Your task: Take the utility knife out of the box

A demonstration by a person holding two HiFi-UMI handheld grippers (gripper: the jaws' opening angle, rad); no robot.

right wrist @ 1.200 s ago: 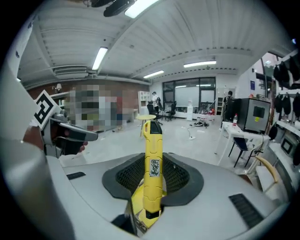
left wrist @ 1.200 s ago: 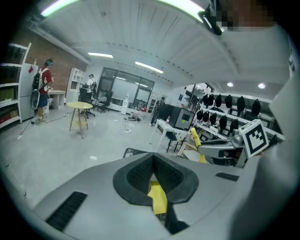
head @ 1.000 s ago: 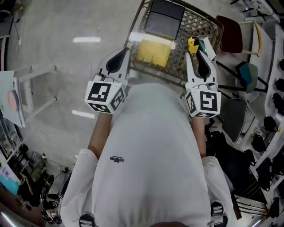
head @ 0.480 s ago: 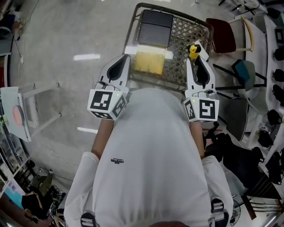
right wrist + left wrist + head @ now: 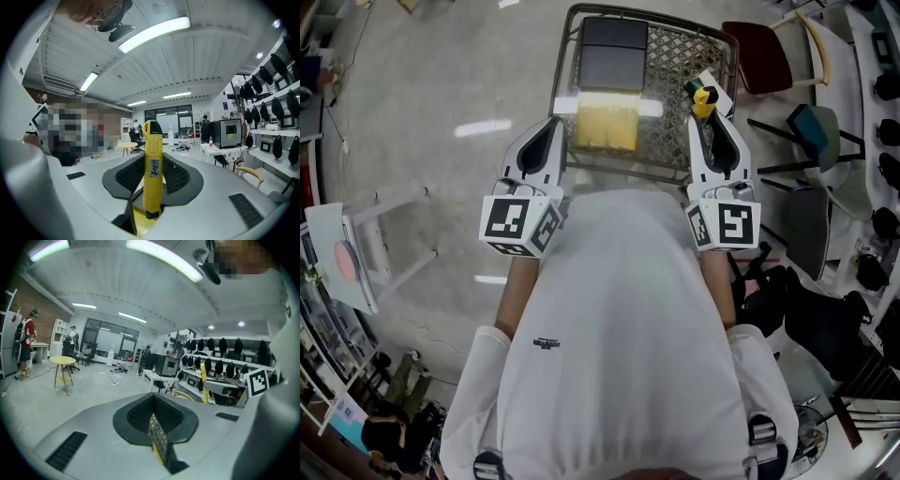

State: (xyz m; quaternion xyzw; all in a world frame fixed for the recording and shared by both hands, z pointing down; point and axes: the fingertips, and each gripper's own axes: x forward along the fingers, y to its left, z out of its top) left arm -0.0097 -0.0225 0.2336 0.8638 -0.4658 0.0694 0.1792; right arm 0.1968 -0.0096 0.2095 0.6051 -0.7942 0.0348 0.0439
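The yellow utility knife [image 5: 152, 164] stands upright between the black pads of my right gripper [image 5: 153, 180], which is shut on it. In the head view the knife [image 5: 704, 96] sticks out past the right gripper [image 5: 711, 120] over the right side of a wire mesh basket [image 5: 680, 56]. A yellow box [image 5: 605, 127] lies in the basket beneath two black boxes [image 5: 614, 52]. My left gripper [image 5: 549, 133] hovers at the basket's near left corner. Its jaws [image 5: 153, 405] meet with nothing between them.
Chairs stand right of the basket: a dark red one [image 5: 766, 56] and a teal one [image 5: 817, 139]. Black bags [image 5: 811, 323] lie at the lower right. A white stand [image 5: 380, 234] is on the grey floor to the left. The person's white shirt [image 5: 619, 347] fills the lower middle.
Both grippers have come up and closer to the body, the right one still holding the knife. The basket now sits higher in the head view.
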